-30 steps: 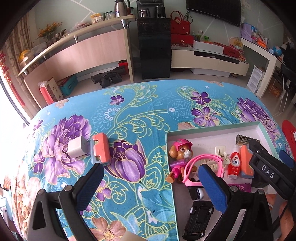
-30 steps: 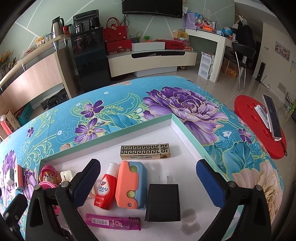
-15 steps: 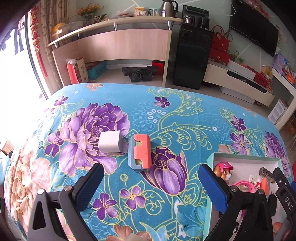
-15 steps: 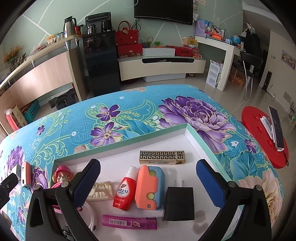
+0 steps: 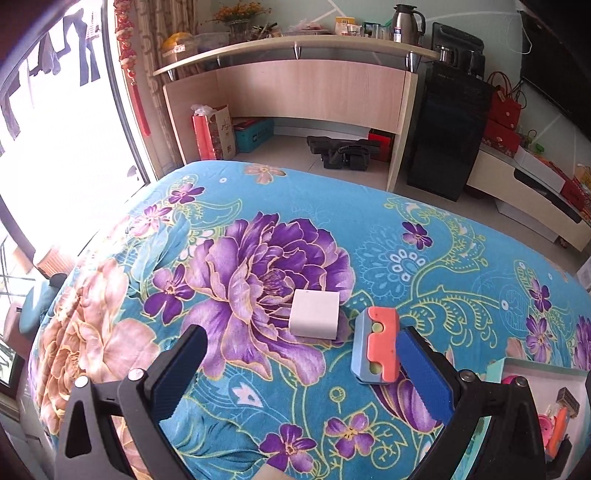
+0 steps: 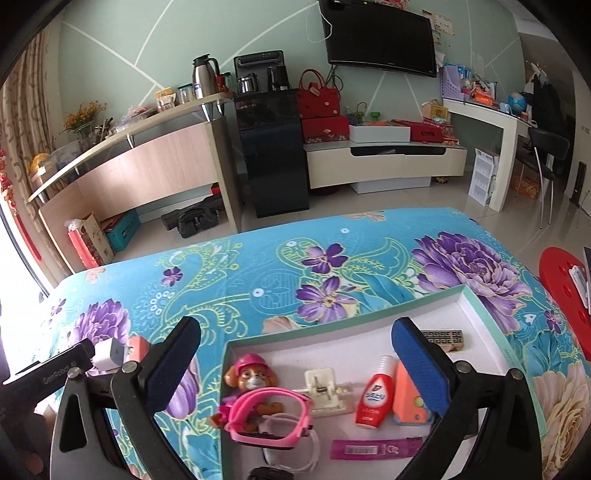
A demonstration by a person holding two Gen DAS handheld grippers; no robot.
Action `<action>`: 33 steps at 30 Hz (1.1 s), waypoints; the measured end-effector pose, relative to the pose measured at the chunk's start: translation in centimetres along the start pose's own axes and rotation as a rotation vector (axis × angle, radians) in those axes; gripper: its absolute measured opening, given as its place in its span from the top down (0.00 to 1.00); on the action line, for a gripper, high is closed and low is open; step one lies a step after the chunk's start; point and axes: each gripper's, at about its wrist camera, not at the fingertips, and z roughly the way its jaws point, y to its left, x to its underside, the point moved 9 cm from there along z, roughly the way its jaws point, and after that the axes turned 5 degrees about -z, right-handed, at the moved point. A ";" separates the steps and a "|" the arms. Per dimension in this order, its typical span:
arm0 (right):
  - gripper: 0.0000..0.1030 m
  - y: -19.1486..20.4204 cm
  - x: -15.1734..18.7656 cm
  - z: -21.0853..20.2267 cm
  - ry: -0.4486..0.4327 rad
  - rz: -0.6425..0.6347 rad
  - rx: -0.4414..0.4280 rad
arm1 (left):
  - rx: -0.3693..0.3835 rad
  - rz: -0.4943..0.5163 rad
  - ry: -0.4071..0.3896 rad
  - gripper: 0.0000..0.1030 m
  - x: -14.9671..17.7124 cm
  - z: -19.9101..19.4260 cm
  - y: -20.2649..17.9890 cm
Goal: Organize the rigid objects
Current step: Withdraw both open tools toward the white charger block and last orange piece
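On the floral cloth (image 5: 258, 206), white charger (image 5: 314, 318) and orange-blue block (image 5: 376, 345) sit just ahead of the wide-open, empty left gripper (image 5: 299, 373). Right gripper (image 6: 295, 363), also spread wide, hangs over the tray (image 6: 476, 317); red bottle (image 6: 375, 402) label maybe "LION", too blurry.

A pale green wall (image 6: 110, 66) with white diagonal lines backed a long curved wooden counter (image 5: 295, 88), a black water dispenser (image 6: 273, 147) and a wall-mounted flat television (image 6: 380, 35). Bright daylight poured through the tall window (image 5: 55, 147) onto glossy beige floor tiles (image 6: 424, 199).
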 end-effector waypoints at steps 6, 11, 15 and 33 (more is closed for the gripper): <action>0.00 4.0 -0.1 0.3 -0.009 -0.040 -0.075 | -0.027 -0.006 0.002 0.00 -0.4 0.7 1.8; 0.00 6.4 0.3 0.3 -0.004 -0.091 -0.109 | -0.027 -0.008 0.026 0.00 0.2 1.5 2.5; 0.00 7.5 0.4 0.0 -0.011 -0.127 -0.117 | -0.011 -0.010 0.041 0.00 0.5 2.0 2.7; 0.00 12.4 2.9 2.0 0.078 -0.242 -0.163 | 0.132 -0.086 0.095 0.00 0.6 4.0 4.8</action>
